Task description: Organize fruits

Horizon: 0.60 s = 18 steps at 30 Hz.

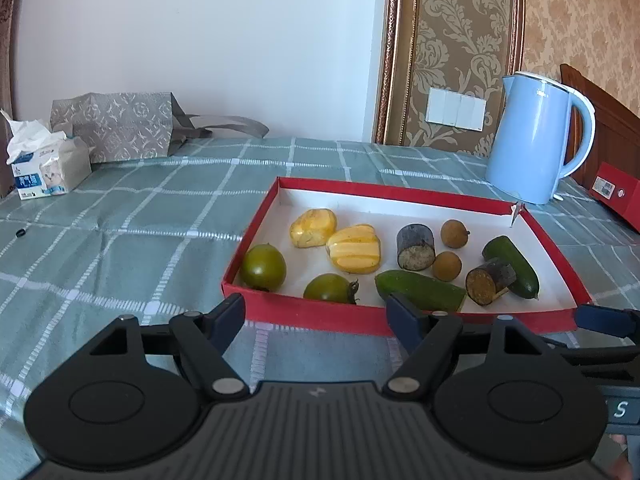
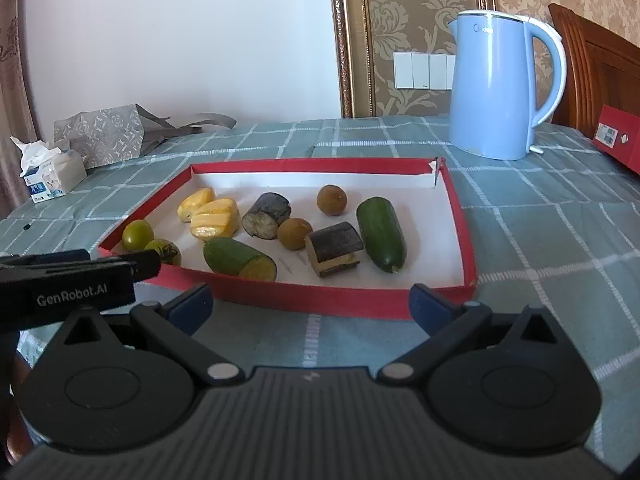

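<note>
Red cardboard forms the shallow, white-lined tray (image 1: 304, 314) straight ahead of your left gripper (image 1: 316, 312), whose blue-padded jaws stand apart with nothing between them, just short of the tray's near wall. Inside lie two green tomatoes (image 1: 263, 267), two yellow jackfruit pieces (image 1: 353, 249), two dark sugarcane stubs (image 1: 416, 247), two brown longans (image 1: 454, 233) and two green cucumber pieces (image 1: 420, 290). A pale blue electric kettle (image 1: 532, 136) stands behind the tray on the green checked tablecloth (image 1: 120, 240).

From your right wrist, the right gripper (image 2: 310, 304) also hangs wide and empty before the same tray (image 2: 320, 300), on its near side. Your left gripper's black body (image 2: 72, 280) shows at the left edge, beside the tomatoes (image 2: 138, 235).
</note>
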Each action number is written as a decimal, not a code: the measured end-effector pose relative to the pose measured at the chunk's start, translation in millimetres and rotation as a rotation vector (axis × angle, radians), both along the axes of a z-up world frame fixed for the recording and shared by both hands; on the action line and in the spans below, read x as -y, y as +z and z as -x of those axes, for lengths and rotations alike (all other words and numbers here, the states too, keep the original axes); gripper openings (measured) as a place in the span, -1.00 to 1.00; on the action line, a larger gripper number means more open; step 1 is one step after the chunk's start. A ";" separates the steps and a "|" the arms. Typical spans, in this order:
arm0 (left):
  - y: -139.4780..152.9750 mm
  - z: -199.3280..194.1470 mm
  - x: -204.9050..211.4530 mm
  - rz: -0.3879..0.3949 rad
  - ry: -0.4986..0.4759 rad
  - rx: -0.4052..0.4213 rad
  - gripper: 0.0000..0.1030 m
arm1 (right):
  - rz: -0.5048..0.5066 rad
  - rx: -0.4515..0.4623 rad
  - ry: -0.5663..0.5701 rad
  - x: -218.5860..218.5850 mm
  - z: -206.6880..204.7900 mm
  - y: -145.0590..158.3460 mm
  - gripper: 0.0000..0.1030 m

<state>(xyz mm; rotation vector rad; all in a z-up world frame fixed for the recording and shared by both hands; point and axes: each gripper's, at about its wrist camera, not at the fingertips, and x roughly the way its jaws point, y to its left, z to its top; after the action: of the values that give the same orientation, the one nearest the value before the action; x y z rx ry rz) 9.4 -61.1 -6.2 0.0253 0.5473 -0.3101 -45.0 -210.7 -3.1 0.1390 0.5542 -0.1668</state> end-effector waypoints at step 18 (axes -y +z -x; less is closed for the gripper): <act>3.7 7.9 3.0 -0.069 0.037 0.063 0.51 | 0.002 0.000 0.003 -1.6 -3.3 -2.0 1.00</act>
<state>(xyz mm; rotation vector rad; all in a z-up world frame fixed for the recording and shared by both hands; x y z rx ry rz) 1.5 -64.1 -2.5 0.0917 0.4949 -0.2533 -41.7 -209.1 -5.2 0.1361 0.5546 -0.1645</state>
